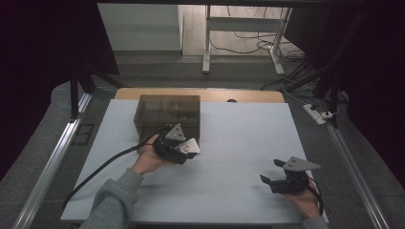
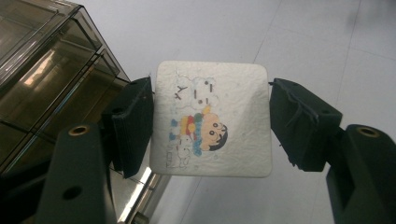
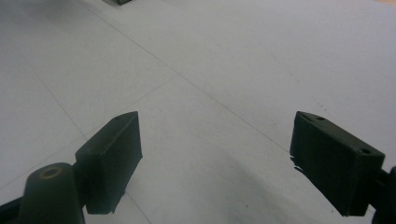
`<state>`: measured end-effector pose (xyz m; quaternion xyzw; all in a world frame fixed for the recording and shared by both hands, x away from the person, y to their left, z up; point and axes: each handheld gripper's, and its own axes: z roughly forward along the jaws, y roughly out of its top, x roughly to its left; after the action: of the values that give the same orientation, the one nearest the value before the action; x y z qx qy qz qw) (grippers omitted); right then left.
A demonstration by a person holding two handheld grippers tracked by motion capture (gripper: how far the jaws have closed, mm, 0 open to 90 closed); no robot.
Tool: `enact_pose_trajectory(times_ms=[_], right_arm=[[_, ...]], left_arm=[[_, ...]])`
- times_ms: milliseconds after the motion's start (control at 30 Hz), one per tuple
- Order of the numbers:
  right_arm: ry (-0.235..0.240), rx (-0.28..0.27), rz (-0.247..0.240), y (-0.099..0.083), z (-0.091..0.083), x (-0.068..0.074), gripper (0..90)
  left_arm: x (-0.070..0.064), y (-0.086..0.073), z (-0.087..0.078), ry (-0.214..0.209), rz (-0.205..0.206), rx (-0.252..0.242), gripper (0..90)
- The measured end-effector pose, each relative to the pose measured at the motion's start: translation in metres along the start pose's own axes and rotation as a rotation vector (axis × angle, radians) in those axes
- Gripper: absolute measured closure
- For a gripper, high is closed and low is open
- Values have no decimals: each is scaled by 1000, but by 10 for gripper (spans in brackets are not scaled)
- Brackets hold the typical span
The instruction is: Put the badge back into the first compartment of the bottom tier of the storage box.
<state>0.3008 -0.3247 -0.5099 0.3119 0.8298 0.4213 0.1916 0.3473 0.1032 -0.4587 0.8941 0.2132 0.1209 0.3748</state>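
Left gripper (image 2: 211,123) clamped by jaws on white cartoon card (image 2: 212,119), held beside brown clear box (image 1: 167,116) at 12 o'clock of surface (image 1: 239,143). Right gripper (image 3: 215,163) idle at 4 o'clock, jaws wide. Risk: card bending or slipping from edge-only grip.

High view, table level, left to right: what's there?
Left gripper's cable → smoky clear box → left gripper with a white cartoon card between its jaws → bare white tabletop → right gripper, open.
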Motion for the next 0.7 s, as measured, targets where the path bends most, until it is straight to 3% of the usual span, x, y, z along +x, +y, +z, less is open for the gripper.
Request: enact_pose_trajectory(times_ms=[700], right_arm=[[-13,17,-5,0,1,1,174]], left_arm=[[7,-6,-1,21,-18,14,322]])
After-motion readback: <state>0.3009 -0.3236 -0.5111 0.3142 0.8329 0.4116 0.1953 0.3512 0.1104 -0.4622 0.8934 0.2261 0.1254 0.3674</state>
